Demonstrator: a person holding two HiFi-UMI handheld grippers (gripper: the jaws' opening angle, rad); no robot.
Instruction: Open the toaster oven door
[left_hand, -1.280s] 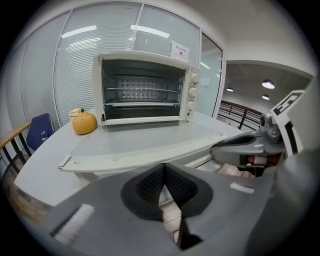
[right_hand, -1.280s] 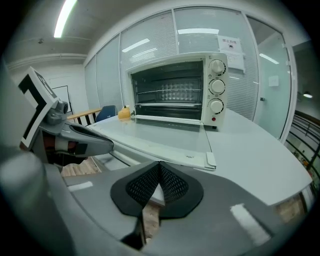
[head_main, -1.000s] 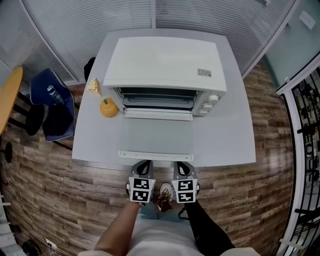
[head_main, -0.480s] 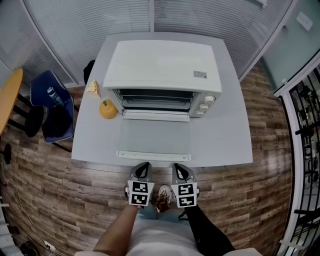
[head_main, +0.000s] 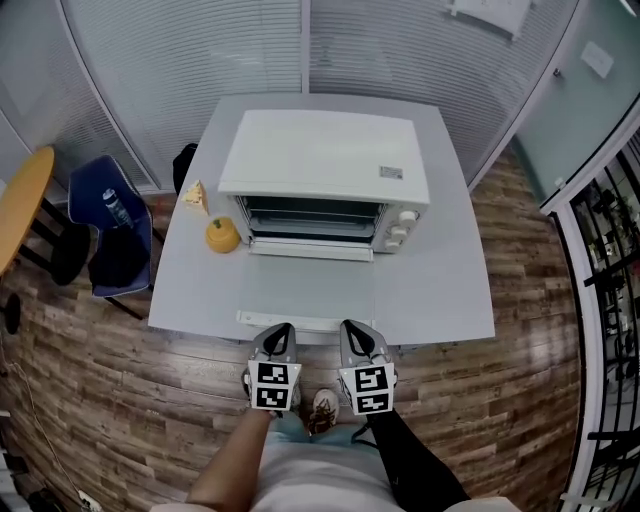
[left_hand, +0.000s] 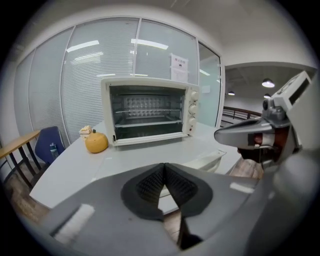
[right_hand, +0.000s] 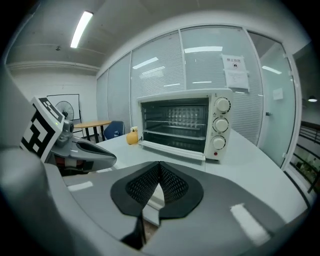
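The oven door stays flat open on the surface; my left gripper and right gripper, jaws together, hold nothing. I judge it done.

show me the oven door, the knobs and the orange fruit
oven door (head_main: 312, 288), head view, middle of its glass
knobs (right_hand: 220, 124), right gripper view, middle knob's face
orange fruit (left_hand: 96, 143), left gripper view, its round body

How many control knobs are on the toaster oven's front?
3, stacked in a column on the front of the toaster oven, at its right end: top knob, middle knob, bottom knob. None appears hidden.
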